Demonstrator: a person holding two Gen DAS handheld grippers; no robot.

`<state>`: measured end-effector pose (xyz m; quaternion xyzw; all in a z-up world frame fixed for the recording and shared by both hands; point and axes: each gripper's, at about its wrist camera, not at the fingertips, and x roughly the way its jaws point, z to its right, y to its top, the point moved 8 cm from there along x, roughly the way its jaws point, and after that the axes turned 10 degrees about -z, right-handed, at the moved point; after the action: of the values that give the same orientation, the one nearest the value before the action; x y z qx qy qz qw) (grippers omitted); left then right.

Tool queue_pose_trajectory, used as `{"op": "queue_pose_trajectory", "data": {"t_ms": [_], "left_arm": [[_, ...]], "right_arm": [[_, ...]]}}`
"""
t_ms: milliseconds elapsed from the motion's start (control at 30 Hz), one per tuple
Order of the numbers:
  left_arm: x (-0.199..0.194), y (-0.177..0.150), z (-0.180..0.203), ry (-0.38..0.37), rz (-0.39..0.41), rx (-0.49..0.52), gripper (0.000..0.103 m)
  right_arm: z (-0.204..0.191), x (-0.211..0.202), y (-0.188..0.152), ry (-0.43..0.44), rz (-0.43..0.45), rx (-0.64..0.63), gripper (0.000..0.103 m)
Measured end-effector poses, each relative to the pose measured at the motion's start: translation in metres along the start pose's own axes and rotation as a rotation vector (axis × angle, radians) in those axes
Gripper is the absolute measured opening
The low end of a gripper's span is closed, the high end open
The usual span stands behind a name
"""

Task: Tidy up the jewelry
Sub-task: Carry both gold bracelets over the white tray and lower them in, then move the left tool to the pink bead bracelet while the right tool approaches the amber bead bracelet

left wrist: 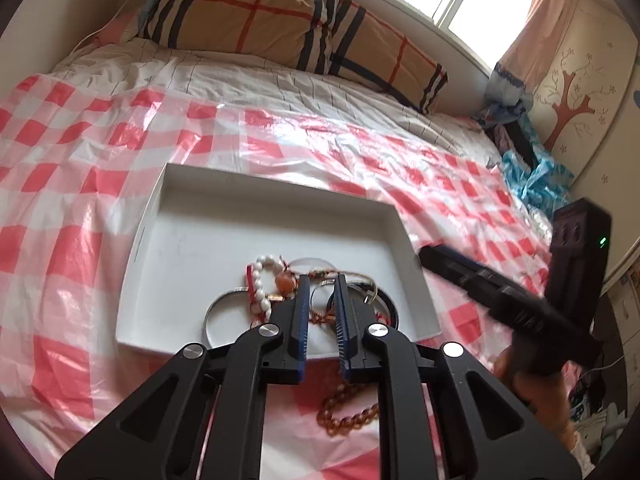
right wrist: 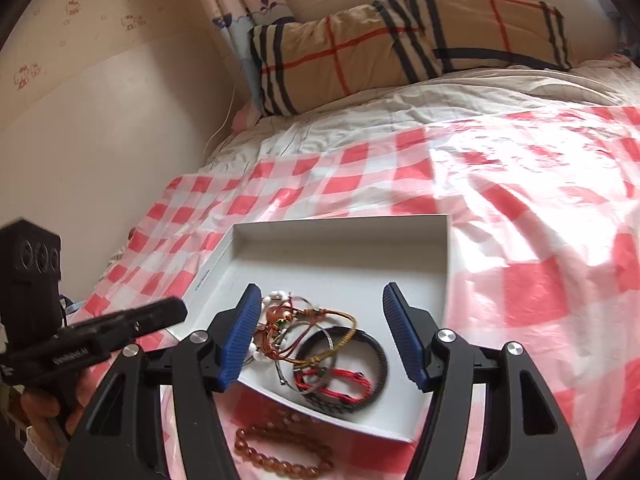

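Observation:
A shallow white tray [left wrist: 280, 188] [right wrist: 340, 222] lies on the bed. At its near end sits a tangled heap of jewelry: a pearl bracelet [left wrist: 260, 276], a silver bangle [left wrist: 216, 312], a black band [right wrist: 378, 360], a red cord bracelet [right wrist: 340, 380] and a gold cord bangle [right wrist: 344, 332]. An amber bead bracelet [left wrist: 348, 416] [right wrist: 280, 456] lies outside the tray on the cloth, close to its near rim. My left gripper [left wrist: 323, 280] hovers over the heap, jaws a narrow slit apart, gripping nothing. My right gripper [right wrist: 322, 288] stands wide open above the heap, empty.
A red-and-white checked plastic sheet [left wrist: 80, 168] covers the bed. A plaid pillow [left wrist: 280, 20] [right wrist: 400, 40] lies at the head under a window. Crumpled blue clothes [left wrist: 532, 176] pile up by a decorated wall. A hand [right wrist: 44, 404] holds the left gripper.

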<state>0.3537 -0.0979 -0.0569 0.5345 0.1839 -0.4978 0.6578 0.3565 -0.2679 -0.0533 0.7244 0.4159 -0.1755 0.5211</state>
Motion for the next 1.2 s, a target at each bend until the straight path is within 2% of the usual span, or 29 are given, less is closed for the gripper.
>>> {"op": "queue_pose_trajectory", "data": {"t_ms": [100, 233, 333, 467, 600, 700, 767, 833, 900, 1000, 1100, 1200], "left_arm": [[0.0, -0.017, 0.0, 0.014, -0.034, 0.023, 0.016], [0.01, -0.053, 0.003, 0.067, -0.111, 0.092, 0.017], [0.022, -0.07, -0.003, 0.076, -0.158, 0.077, 0.017], [0.032, -0.075, -0.002, 0.074, -0.182, 0.084, 0.017], [0.039, -0.077, 0.001, 0.077, -0.194, 0.092, 0.019], [0.045, -0.07, 0.009, 0.094, -0.19, 0.107, 0.021], [0.049, -0.066, 0.017, 0.105, -0.191, 0.128, 0.027], [0.056, -0.066, 0.027, 0.127, -0.199, 0.17, 0.029], [0.068, -0.067, 0.034, 0.189, -0.213, 0.216, 0.03], [0.082, -0.068, 0.031, 0.274, -0.23, 0.219, 0.03], [0.085, -0.072, 0.022, 0.32, -0.252, 0.208, 0.03], [0.08, -0.085, 0.018, 0.373, -0.308, 0.272, 0.027]], "right_arm": [[0.009, -0.013, -0.011, -0.011, -0.029, 0.033, 0.062], [0.005, -0.005, -0.053, -0.053, -0.186, -0.01, 0.062], [-0.006, 0.017, -0.09, -0.105, -0.3, -0.085, 0.062], [-0.018, 0.035, -0.1, -0.203, -0.32, -0.181, 0.062], [-0.014, 0.05, -0.111, -0.342, -0.363, -0.281, 0.062], [-0.011, 0.045, -0.122, -0.358, -0.424, -0.312, 0.062], [-0.01, 0.036, -0.13, -0.368, -0.459, -0.336, 0.062], [-0.006, 0.026, -0.139, -0.351, -0.474, -0.333, 0.062], [-0.001, 0.02, -0.144, -0.326, -0.471, -0.306, 0.065], [0.005, 0.018, -0.147, -0.293, -0.468, -0.285, 0.068], [0.004, 0.018, -0.148, -0.284, -0.466, -0.282, 0.069], [0.004, 0.017, -0.148, -0.272, -0.466, -0.281, 0.07]]}}
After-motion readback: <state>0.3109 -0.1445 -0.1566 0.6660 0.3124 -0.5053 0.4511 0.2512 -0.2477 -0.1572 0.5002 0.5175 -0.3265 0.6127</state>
